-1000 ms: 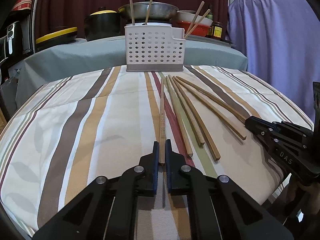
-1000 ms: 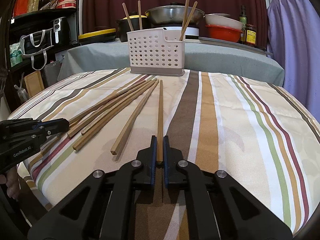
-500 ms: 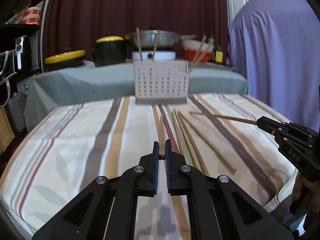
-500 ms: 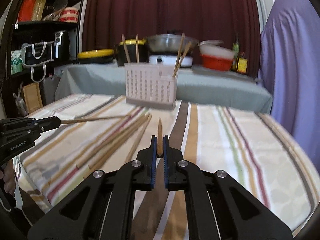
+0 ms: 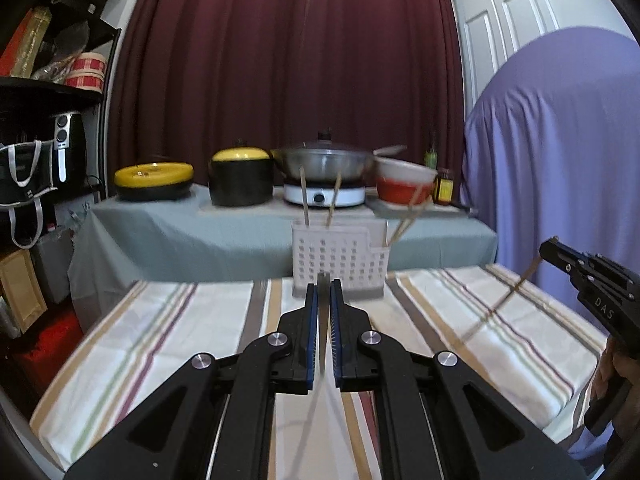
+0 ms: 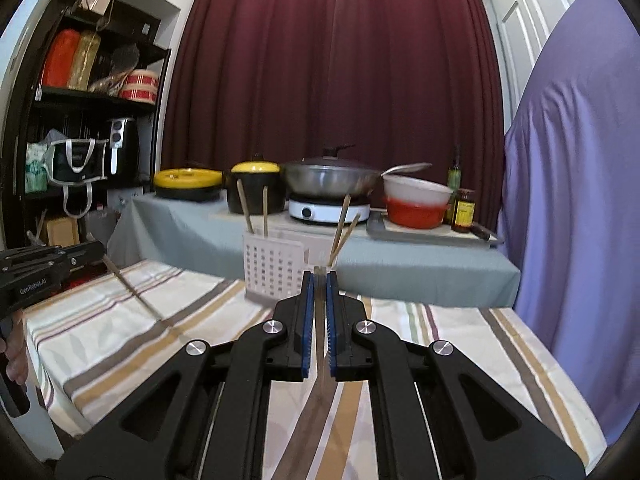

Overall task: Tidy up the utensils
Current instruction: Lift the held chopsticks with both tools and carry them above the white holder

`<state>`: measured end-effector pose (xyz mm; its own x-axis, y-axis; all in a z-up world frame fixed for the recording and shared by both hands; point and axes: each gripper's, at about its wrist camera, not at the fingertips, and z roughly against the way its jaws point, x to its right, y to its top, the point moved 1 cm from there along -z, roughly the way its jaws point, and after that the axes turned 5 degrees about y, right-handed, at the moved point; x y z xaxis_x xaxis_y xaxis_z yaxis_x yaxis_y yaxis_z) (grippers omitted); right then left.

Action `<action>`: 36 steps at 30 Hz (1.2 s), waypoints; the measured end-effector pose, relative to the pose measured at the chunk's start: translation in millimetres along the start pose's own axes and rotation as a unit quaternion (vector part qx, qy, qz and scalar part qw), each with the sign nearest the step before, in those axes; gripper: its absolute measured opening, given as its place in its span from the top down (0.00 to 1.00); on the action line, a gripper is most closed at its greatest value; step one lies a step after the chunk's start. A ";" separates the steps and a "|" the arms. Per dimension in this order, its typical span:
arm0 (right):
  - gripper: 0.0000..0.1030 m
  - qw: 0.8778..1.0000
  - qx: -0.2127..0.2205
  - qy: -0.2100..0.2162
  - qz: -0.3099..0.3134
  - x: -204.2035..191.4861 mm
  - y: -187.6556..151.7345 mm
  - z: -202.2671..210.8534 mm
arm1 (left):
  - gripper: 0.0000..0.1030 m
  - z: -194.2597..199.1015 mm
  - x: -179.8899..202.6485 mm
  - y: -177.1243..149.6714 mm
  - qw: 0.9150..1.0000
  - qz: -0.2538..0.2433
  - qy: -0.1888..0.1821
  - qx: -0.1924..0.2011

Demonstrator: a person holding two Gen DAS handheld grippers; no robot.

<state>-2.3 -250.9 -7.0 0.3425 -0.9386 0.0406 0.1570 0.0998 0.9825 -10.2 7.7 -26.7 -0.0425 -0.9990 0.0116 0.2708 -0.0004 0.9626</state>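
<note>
The left hand-held gripper [image 5: 324, 296] is closed tight on a slim wooden chopstick [image 5: 322, 280], whose end shows just past the blue pads. The stick runs back and down between the jaws, lifted clear of the striped cloth-covered surface [image 5: 168, 332]. In the right wrist view this same gripper sits at the left edge, its chopstick slanting down towards the cloth. Part of the hand holding it shows below.

The right hand-held gripper [image 6: 317, 292] is likewise clamped on a second wooden chopstick [image 6: 319, 272], its tip poking out between the pads. From the left wrist view that chopstick hangs diagonally below the gripper's nose. Both grippers point roughly level towards the white perforated plastic utensil caddy [image 5: 340, 258].

The caddy stands at the far edge of the surface, straight ahead of both grippers and well apart from them. Four chopsticks already lean inside it, two in its left part and two in its lower right part.
</note>
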 end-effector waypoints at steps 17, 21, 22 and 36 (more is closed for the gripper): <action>0.94 1.000 0.004 0.013 -0.001 3.1 30.9 -19.1 | 0.93 1.3 -10.7 41.2 1.000 0.011 0.014 0.015; 0.94 1.000 0.008 0.018 0.004 0.4 39.5 -30.1 | 0.93 -4.5 -12.9 50.0 0.999 0.013 0.013 0.027; 0.94 1.000 0.009 0.020 0.004 -0.1 42.3 -33.8 | 0.93 -6.9 -13.5 53.3 0.999 0.015 0.012 0.031; 0.94 0.997 0.055 0.049 0.007 4.1 94.4 -92.0 | 0.93 -54.6 -22.7 106.4 0.997 0.026 -0.009 0.078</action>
<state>99.1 -215.0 69.2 0.4334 -0.9002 0.0415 0.0508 0.0704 0.9962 72.1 27.9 60.7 -0.0501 -0.9965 0.0662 0.1207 0.0598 0.9909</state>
